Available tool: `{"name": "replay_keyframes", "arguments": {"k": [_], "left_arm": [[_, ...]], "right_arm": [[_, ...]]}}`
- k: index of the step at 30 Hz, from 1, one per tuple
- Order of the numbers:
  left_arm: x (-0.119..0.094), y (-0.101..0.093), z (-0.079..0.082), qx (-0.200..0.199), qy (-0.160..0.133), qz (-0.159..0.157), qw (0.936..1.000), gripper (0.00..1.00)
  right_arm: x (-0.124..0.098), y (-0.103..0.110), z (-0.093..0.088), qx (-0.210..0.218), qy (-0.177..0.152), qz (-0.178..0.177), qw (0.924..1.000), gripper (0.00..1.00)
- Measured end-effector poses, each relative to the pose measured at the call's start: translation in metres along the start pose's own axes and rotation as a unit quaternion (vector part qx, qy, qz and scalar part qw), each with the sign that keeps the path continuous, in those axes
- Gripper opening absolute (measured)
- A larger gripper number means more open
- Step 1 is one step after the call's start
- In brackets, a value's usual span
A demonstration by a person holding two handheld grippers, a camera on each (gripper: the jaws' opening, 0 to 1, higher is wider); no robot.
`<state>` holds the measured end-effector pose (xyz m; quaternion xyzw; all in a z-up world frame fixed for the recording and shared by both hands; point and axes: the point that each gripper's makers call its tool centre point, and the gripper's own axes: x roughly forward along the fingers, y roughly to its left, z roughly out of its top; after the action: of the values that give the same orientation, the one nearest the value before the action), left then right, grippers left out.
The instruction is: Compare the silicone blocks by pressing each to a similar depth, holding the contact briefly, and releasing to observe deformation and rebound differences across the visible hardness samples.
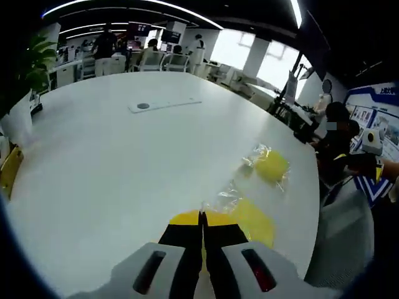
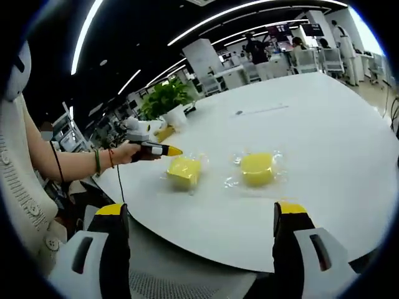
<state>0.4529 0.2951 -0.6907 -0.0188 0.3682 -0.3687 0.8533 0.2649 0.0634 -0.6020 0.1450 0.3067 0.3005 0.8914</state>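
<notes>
Closed jaws of left gripper sit nearest the lens, tips together, nothing held, w/ square yellow block just ahead and slightly right, in clear wrap. Round yellow block lies further along same line, apart from the first. Both rest on white table near its edge. Right gripper is wide open, empty, off the table edge, well back from both blocks. Judgement: left is nearer; short forward-right move reaches square block.
</notes>
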Motion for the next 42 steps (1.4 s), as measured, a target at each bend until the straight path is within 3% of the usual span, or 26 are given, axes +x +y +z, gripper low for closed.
{"name": "replay_keyframes", "arguments": {"k": [9,17,21,26,31,42], "left_arm": [[0.007,0.015,-0.016,-0.015,0.007,0.01,0.9998,0.0],[0.009,0.018,-0.017,-0.028,-0.001,0.015,0.9995,0.0],[0.005,0.02,-0.015,-0.026,-0.019,0.029,0.9991,0.0],[-0.015,0.022,-0.004,-0.005,-0.06,0.062,0.9963,0.0],[-0.041,0.003,0.009,-0.005,-0.108,0.064,0.9921,0.15],[-0.093,-0.064,-0.003,0.011,-0.147,0.07,0.9865,0.33]], "right_arm": [[0.005,-0.003,0.004,-0.002,0.006,0.0,1.0,0.89],[0.011,0.0,0.01,-0.011,0.003,0.008,0.9999,0.88],[0.011,0.001,0.01,-0.021,0.003,0.011,0.9997,0.88],[0.012,0.004,0.01,-0.023,0.007,0.019,0.9995,0.88],[0.011,0.009,0.021,-0.017,-0.014,0.037,0.9991,0.88],[0.001,0.014,0.017,-0.038,-0.025,0.062,0.997,0.87]]}}
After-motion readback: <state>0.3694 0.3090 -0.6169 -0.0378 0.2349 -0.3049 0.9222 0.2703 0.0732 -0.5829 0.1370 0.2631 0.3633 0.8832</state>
